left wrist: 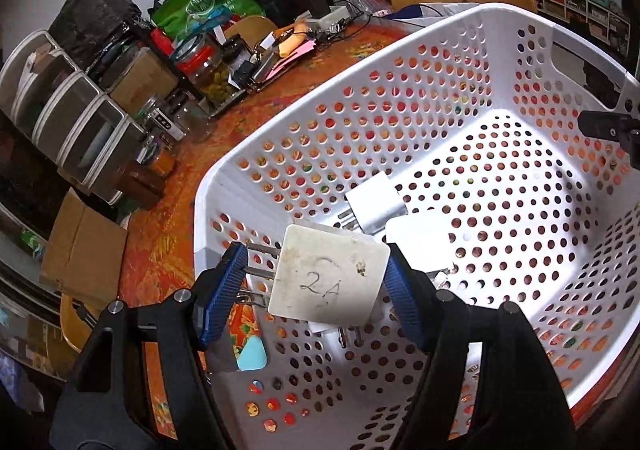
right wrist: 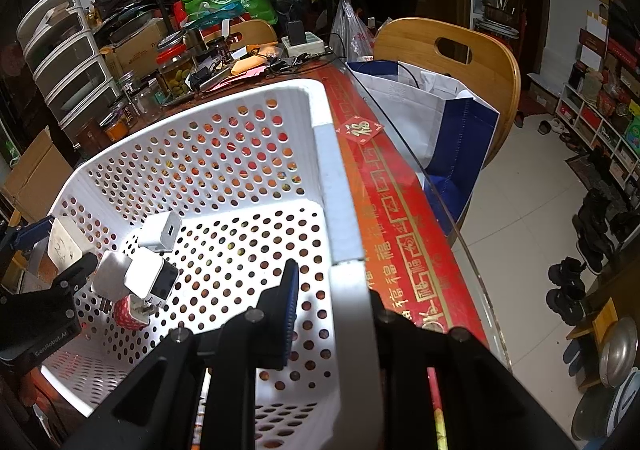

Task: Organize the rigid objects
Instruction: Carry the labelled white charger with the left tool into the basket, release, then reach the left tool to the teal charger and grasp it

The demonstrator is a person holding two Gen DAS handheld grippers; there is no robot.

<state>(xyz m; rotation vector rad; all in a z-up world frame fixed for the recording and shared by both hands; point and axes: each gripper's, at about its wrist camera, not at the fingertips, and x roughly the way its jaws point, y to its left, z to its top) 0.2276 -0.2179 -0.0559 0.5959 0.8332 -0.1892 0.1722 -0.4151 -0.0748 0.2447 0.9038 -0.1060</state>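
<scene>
A white perforated basket stands on the orange-red table. My left gripper is shut on a white charger marked "2A". One pad sits against its prongs and the other against its body, just above the basket's near-left corner. Below it on the basket floor lie a white charger and another white block. In the right wrist view my right gripper is shut on the basket's side wall, one finger inside and one outside. That view also shows a red charger under the white ones.
Jars, stacked plastic drawers, a cardboard box and loose papers crowd the table's left and far side. A wooden chair with a blue-white bag stands past the table's glass edge. A light-blue object lies beside the basket.
</scene>
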